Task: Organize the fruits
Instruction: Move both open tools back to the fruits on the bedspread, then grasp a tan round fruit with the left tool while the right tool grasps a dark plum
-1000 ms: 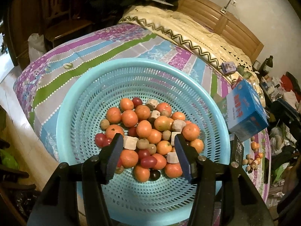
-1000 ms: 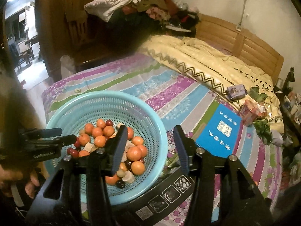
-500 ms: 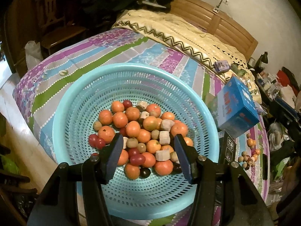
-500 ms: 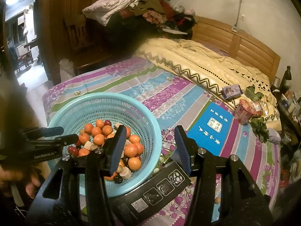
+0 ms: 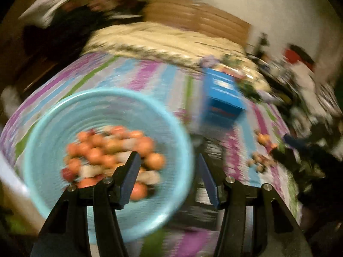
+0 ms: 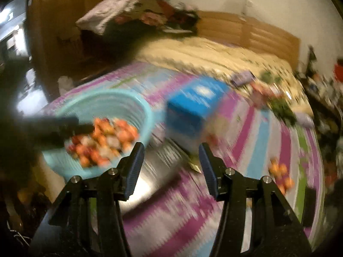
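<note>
- My left gripper (image 5: 168, 177), low in the left wrist frame, is a black plastic two-finger clamp with angular, forked arms spreading towards the bottom edge.
- Its fingers (image 5: 130, 175) carry flat dark blue pads on their inner faces.
- Small round silver screws sit along the arms, two on each side.
- My right gripper (image 6: 171, 169), low in the right wrist frame, is the same build: black arms, silver screws.
- Its finger pads (image 6: 135, 167) are dark blue with fine ribbing.
- Both frames are heavily blurred; I can read no markings.
</note>
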